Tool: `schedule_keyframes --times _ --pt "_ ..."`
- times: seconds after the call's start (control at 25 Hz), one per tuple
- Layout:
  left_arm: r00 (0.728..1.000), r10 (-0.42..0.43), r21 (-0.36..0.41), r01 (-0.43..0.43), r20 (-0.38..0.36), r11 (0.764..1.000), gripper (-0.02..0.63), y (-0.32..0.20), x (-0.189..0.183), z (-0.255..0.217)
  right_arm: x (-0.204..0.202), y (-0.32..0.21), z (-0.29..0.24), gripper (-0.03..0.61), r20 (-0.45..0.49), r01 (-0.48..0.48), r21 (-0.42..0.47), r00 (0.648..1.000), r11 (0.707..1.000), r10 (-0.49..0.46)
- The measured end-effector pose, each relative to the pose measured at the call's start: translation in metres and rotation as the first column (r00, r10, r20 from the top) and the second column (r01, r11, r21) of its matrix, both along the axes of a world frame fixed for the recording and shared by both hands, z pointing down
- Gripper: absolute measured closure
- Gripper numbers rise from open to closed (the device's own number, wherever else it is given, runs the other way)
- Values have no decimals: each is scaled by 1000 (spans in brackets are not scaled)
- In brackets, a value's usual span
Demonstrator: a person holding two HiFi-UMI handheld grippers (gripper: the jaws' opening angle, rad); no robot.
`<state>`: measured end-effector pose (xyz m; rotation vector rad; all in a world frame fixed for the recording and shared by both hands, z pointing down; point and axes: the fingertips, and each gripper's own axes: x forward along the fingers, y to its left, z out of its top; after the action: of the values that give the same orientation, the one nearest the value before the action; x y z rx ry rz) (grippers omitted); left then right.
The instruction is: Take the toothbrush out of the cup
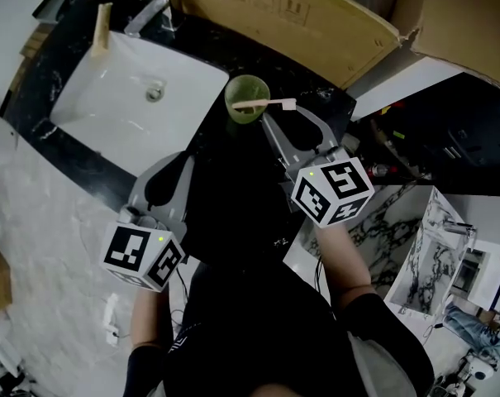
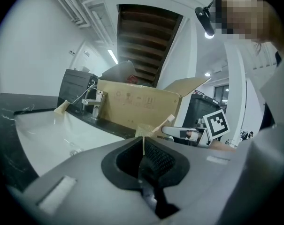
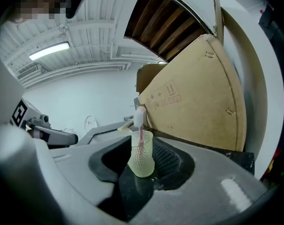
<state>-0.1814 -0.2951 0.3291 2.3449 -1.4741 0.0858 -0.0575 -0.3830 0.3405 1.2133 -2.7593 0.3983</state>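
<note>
A green dotted cup (image 1: 247, 99) stands on the black counter (image 1: 233, 164) beside the sink, with a pale toothbrush (image 1: 270, 103) leaning across its rim, head to the right. My right gripper (image 1: 284, 116) is open, its fingertips just short of the cup and beside the brush head. In the right gripper view the cup (image 3: 142, 156) and the toothbrush (image 3: 140, 118) stand upright in the gap of that gripper (image 3: 142, 179). My left gripper (image 1: 186, 160) is shut and empty, lower left of the cup. The left gripper (image 2: 144, 161) view shows the cup (image 2: 144, 130) far ahead.
A white sink (image 1: 126, 89) with a chrome faucet (image 1: 146, 11) lies left of the cup. An open cardboard box (image 1: 299, 15) stands right behind it. A tan wooden item (image 1: 103, 25) rests on the sink's far rim. Marbled white boxes (image 1: 431, 246) stand at right.
</note>
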Motion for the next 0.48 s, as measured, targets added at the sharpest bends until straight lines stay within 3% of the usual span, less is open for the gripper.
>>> schedule_keyframes --times 0.48 --pt "999 36 -15 -37 -31 999 586 -20 -1 10 -13 -17 -4 458 12 -15 24 1000 1000 15"
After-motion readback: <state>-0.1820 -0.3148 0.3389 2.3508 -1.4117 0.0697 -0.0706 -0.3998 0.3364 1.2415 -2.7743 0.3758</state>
